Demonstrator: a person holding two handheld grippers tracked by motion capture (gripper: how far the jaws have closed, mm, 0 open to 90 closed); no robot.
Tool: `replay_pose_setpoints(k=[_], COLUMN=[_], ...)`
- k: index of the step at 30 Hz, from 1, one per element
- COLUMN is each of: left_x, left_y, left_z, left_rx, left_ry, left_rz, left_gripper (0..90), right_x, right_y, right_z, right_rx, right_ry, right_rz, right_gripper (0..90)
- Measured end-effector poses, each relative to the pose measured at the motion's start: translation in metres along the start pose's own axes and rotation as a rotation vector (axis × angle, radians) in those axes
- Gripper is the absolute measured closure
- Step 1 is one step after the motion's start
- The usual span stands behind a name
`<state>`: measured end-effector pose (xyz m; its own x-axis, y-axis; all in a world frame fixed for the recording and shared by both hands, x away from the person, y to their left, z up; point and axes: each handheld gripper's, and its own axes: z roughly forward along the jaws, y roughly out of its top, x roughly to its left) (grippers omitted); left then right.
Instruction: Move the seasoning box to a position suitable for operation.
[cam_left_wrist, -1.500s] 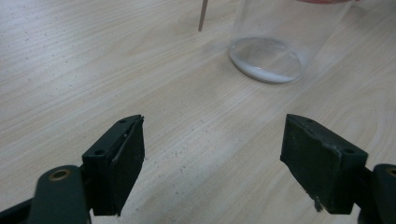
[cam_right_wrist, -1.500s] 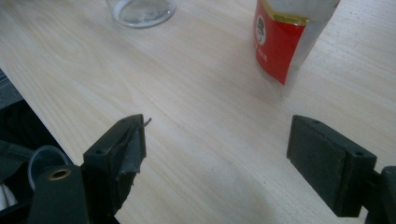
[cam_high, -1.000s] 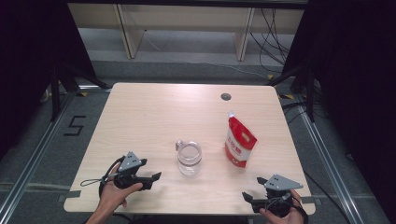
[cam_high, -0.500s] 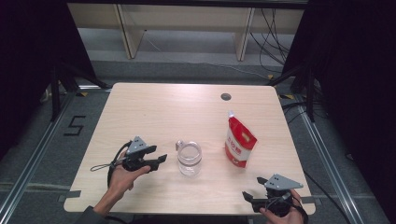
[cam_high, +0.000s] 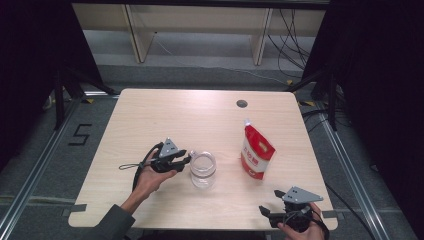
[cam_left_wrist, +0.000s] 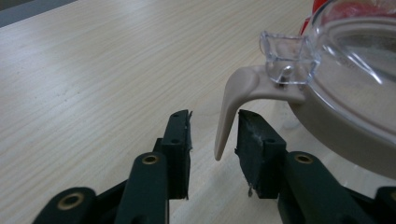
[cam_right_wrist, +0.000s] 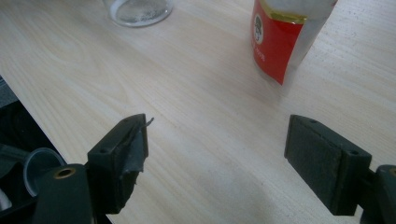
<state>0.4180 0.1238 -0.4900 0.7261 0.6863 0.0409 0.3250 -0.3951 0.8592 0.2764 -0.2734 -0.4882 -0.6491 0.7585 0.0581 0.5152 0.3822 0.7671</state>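
A clear jar (cam_high: 202, 170) with a beige rim and clear lid stands near the table's middle front. Its beige tab (cam_left_wrist: 229, 112) hangs down between the jaws of my left gripper (cam_high: 186, 157), which sits just left of the jar. The jaws have just been closing; the tab lies near the right pad with a gap still showing on the left side in the left gripper view (cam_left_wrist: 214, 121). My right gripper (cam_high: 265, 212) rests at the front right edge, its jaws wide open (cam_right_wrist: 217, 140) with nothing between them. A red and white spouted pouch (cam_high: 256, 152) stands right of the jar.
The light wooden table (cam_high: 165, 115) has a round cable hole (cam_high: 242, 104) at the back right. Dark curtains flank the table and shelving stands behind it. In the right gripper view the pouch (cam_right_wrist: 280, 37) and the jar base (cam_right_wrist: 137, 9) lie ahead.
My left hand has moved right and away from the front edge up to the jar, and its jaws have narrowed around the jar's tab. The right gripper has stayed put.
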Motion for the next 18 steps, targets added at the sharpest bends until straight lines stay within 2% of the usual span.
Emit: replay_pose_setpoints(k=[3,4,6,7,8,9,10,11,12,13,17,18], left_x=[0.000,0.000,-0.004,-0.004,-0.006,-0.007,-0.005,-0.006,-0.006,-0.008,-0.010,-0.011], left_y=[0.001,0.002,0.002,0.001,0.001,0.001,0.001,0.001,0.001,-0.001,-0.006,-0.007], left_z=[0.003,0.003,0.005,0.005,0.005,0.005,0.004,0.003,0.002,0.001,-0.009,-0.011], left_rx=[0.008,0.012,-0.002,-0.005,-0.007,-0.007,-0.003,0.000,-0.002,-0.004,0.005,0.003], left_ry=[-0.014,-0.009,-0.024,-0.025,-0.015,-0.015,-0.020,-0.010,-0.005,-0.004,0.025,0.036], left_rz=[0.009,0.050,0.023,0.034,0.045,0.035,0.042,0.034,0.048,0.024,0.017,0.005], left_gripper=[71.3,74.3,80.6,83.5,85.3,85.6,85.9,85.9,85.9,86.0,85.4,85.0], right_x=[0.000,-0.001,-0.002,0.000,-0.001,0.000,0.000,-0.001,0.000,-0.002,-0.002,-0.002], right_y=[0.000,0.000,0.000,0.000,0.000,0.000,0.000,0.001,0.001,0.001,0.001,0.001], right_z=[0.001,0.001,0.001,0.000,0.000,0.000,0.000,0.001,0.000,0.000,0.000,0.000], right_rx=[0.003,0.004,-0.002,0.003,-0.001,0.001,0.007,0.000,0.000,-0.005,-0.010,-0.010], right_ry=[0.001,-0.004,-0.006,0.001,0.002,-0.003,-0.002,0.000,-0.002,-0.002,-0.002,-0.002], right_rz=[-0.013,-0.016,-0.030,-0.002,-0.014,-0.015,-0.008,-0.031,-0.022,-0.034,-0.025,-0.029], right_gripper=[22.4,22.4,22.4,22.4,22.4,22.4,22.4,22.6,22.8,22.8,22.8,22.8])
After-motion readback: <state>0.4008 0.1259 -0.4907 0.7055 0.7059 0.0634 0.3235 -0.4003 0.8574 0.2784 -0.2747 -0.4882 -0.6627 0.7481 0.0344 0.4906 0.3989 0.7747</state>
